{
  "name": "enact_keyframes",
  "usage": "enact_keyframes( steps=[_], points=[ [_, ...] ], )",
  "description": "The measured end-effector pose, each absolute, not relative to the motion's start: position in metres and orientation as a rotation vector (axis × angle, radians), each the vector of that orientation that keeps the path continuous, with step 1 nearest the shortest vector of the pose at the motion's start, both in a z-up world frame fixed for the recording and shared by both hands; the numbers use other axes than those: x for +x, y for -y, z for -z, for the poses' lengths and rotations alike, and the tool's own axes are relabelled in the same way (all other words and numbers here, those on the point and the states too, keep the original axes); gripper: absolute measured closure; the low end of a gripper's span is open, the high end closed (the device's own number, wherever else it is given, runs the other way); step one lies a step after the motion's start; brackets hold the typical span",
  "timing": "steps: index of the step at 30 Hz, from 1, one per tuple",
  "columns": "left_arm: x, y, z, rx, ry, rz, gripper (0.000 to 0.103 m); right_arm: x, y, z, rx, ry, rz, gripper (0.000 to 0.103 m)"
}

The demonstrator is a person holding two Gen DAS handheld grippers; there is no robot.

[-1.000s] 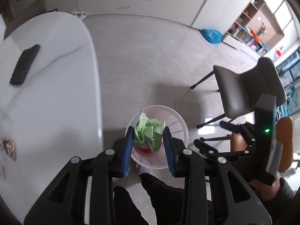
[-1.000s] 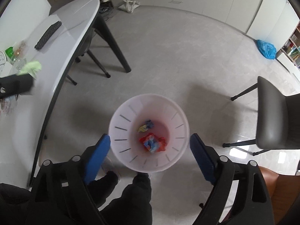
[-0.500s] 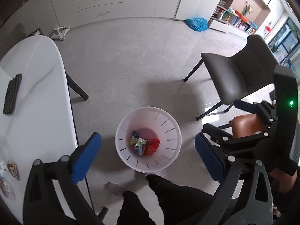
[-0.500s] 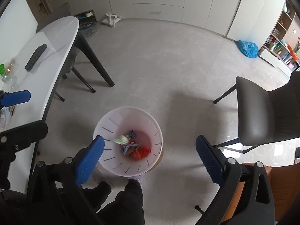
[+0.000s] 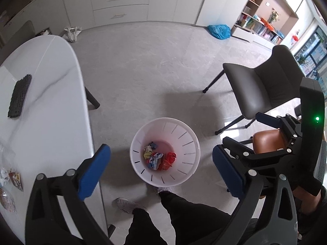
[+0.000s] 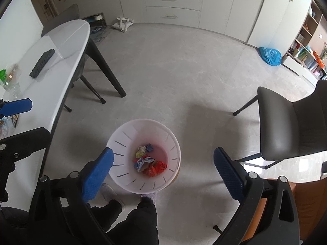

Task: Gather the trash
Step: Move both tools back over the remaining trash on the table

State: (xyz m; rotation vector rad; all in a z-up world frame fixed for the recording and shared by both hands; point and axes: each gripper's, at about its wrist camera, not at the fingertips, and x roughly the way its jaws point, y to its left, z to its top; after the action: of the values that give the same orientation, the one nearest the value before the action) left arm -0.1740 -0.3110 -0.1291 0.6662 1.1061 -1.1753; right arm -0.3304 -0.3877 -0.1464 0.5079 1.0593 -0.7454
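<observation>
Standing on bare grey floor between the white table's curved edge and a grey chair, the white bin opens straight up, crumpled wrappers inside (red, blue, yellow). Left gripper and right gripper hang spread wide, empty, above it.

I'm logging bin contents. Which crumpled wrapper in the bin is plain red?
The red wrapper at the right of the pile in the white bin; the blue-white one and the yellowish one lie left of it.
</observation>
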Motion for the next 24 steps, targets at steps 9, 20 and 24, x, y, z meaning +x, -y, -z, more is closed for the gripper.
enact_keyframes(
  steps=[9,20,24],
  points=[
    [-0.113,0.255,0.107,0.507,-1.075,0.962,0.008,-0.262,0.360,0.131,0.425,-1.033,0.595,0.005],
    [-0.021,0.125,0.092,0.260,-1.084,0.568,0.008,-0.140,0.285,0.110,0.262,-1.008,0.291,0.005],
    [0.002,0.079,0.094,0.173,-1.094,0.454,0.008,-0.102,0.254,0.102,0.216,-0.998,0.198,0.005]
  ],
)
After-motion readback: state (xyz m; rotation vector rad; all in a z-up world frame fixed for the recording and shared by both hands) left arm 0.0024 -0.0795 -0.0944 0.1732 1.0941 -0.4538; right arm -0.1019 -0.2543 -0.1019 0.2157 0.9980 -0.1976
